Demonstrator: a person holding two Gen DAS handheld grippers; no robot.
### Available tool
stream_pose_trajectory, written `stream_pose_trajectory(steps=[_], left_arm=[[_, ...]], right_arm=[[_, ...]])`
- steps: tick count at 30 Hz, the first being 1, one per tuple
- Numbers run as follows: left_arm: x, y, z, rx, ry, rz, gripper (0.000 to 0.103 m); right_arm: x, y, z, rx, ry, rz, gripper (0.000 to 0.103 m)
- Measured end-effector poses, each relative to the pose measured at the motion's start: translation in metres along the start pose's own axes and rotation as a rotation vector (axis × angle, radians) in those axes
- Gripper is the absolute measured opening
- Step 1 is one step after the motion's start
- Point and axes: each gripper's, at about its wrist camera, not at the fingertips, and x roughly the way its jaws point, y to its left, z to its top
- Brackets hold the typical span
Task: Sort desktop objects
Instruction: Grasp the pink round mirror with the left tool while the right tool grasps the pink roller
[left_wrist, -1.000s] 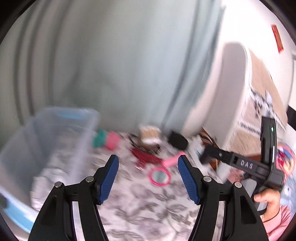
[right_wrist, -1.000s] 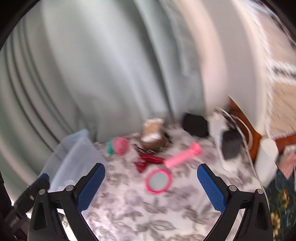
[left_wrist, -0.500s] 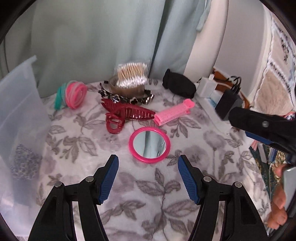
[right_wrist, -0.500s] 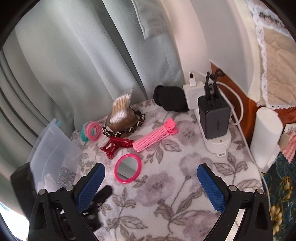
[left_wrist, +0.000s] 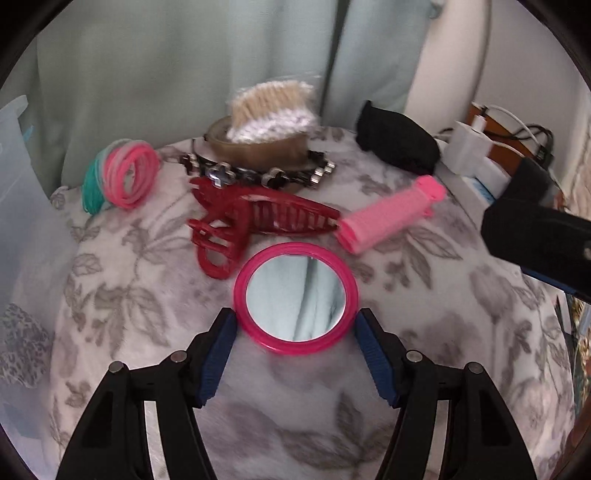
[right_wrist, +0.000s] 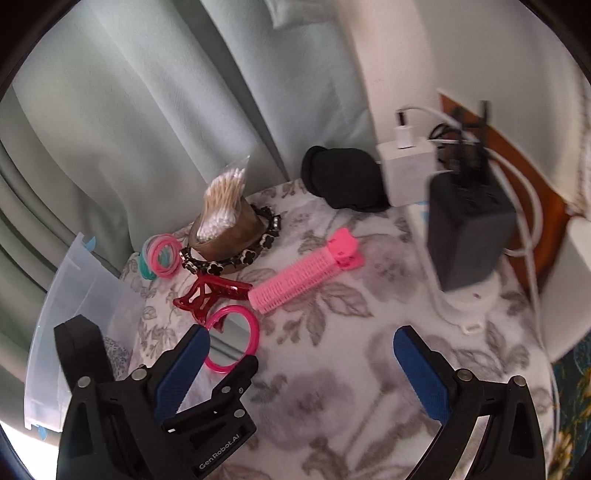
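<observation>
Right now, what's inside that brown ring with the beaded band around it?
A clear bag of cotton swabs stands inside the brown ring, sticking out above it. The bag's bottom and whatever lies under it are hidden by the ring's wall.

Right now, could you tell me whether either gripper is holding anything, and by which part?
Nothing is held yet. The left gripper straddles the round pink-framed mirror at its rim, fingers open. The right gripper is open and empty.

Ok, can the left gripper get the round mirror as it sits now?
Probably yes. The left gripper is open with a blue finger on each side of the pink mirror, nothing between them. The red hair claw lies just beyond, apart from the fingers.
</observation>
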Motion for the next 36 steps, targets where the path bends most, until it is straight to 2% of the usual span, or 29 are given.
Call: stream_pose_trajectory(steps=[7,15,20,24,26,28,32,36], left_arm=[[0.001,0.017,0.002,-0.029,-0.001,0.024,0.068],[-0.002,0.031,0.002,-0.043,-0.001,0.0,0.068],[-0.003,0.034,0.003,-0.033,-0.001,-0.01,0.069],[-0.004,0.036,0.003,-0.024,-0.002,-0.018,0.069],[-0.004,0.037,0.003,-0.02,-0.002,-0.022,0.069],[-0.005,0.038,0.004,-0.015,-0.002,-0.026,0.07],[-0.005,0.042,0.006,-0.008,0.0,-0.039,0.07],[-0.004,0.043,0.007,0.006,0.0,-0.028,0.071]], right_arm=[[0.034,0.007,0.017,-0.006,0.041,-0.016,0.102],[0.065,0.001,0.031,0.097,0.051,-0.074,0.101],[0.077,0.002,0.03,0.067,0.086,-0.104,0.098],[0.075,0.001,0.029,0.052,0.079,-0.131,0.084],[0.071,0.001,0.028,0.036,0.083,-0.107,0.076],[0.068,0.002,0.027,0.018,0.088,-0.081,0.062],[0.057,0.006,0.021,-0.044,0.096,-0.086,0.059],[0.051,0.0,0.017,-0.027,0.105,-0.08,0.055]])
